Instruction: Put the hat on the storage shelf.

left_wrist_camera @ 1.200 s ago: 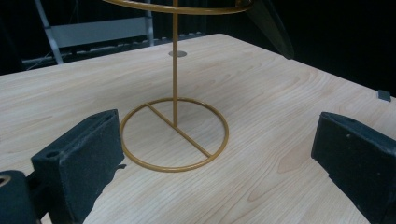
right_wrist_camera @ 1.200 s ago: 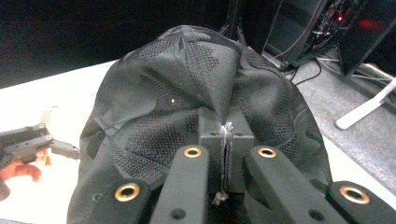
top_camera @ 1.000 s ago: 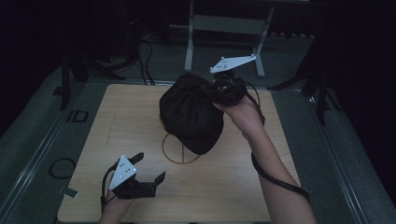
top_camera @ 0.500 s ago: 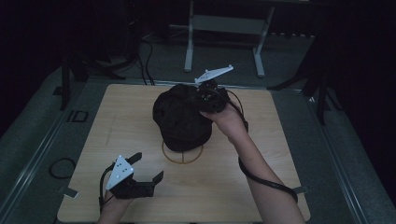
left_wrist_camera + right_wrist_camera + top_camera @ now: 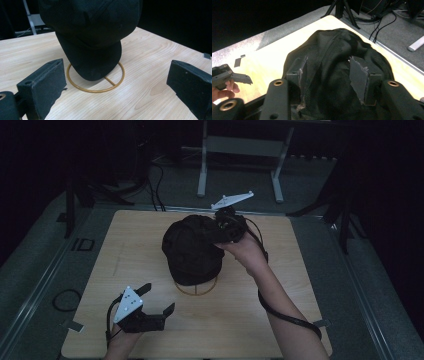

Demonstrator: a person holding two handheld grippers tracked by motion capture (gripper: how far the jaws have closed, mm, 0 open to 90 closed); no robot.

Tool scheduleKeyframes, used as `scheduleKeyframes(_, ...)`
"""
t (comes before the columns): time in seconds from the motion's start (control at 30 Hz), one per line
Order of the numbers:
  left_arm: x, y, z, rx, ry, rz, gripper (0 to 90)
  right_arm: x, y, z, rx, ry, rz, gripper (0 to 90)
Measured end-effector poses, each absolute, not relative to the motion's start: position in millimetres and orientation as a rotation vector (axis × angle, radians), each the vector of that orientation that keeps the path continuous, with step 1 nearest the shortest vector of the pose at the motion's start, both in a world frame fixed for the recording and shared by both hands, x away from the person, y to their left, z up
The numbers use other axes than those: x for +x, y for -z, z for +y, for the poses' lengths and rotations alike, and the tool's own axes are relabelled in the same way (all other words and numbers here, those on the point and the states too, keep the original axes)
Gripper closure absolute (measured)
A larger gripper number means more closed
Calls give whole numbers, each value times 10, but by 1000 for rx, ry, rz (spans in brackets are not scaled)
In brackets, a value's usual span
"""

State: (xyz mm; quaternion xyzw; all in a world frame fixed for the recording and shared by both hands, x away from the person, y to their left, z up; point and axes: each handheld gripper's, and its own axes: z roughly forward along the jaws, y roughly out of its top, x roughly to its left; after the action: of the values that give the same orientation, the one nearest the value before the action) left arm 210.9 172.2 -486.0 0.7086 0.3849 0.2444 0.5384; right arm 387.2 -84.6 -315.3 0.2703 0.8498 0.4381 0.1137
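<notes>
Dark room, grey carpeted floor (image 5: pixel 320 195) around a pale wooden table (image 5: pixel 280 315) with visible grain; metal stand legs (image 5: pixel 202 167) and loose cables (image 5: pixel 155 185) lie beyond the far edge.

Black cap (image 5: pixel 192 247) sits at the table's middle, draped over a stand whose round base is a thin brass-coloured wire ring (image 5: pixel 196 290) with a spoke across it. Cap fabric is fine mesh, soft and creased on the crown; the brim is stiff and curved and points toward the near edge, hanging over the ring.

Right gripper (image 5: pixel 225 227) is at the far right side of the crown, grey three-cornered plate on top, hand behind it. In the right gripper view its jaws stand partly apart with mesh bunched between the worn grey pads (image 5: pixel 358 75), both pads pressing fabric: it is clamped on the cap.

Left gripper (image 5: pixel 155 307) rests low near the front left of the table, well apart from the cap, jaws spread wide with nothing between them.

Against half a second ago: cap and right gripper have come a little lower and nearer the ring, the crown settling over the stand. Left gripper has not shifted.
</notes>
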Motion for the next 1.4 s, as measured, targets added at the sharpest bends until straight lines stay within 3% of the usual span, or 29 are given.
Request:
scheduleKeyframes(0.3,2119,4871,1730,1690,-591,925,26,3811,3113,-986,796,-1310,2464,370)
scheduleKeyframes(0.5,2128,4877,1739,1697,-597,937,26,3780,3101,-1096,804,-1342,2435,201)
scheduleKeyframes(0.67,2133,4887,1738,1699,-612,943,26,3749,3122,-1195,790,-1359,2424,128)
scheduleKeyframes(1.4,2162,4983,1818,1687,-639,1006,52,3683,3460,-1701,838,-1343,2303,129)
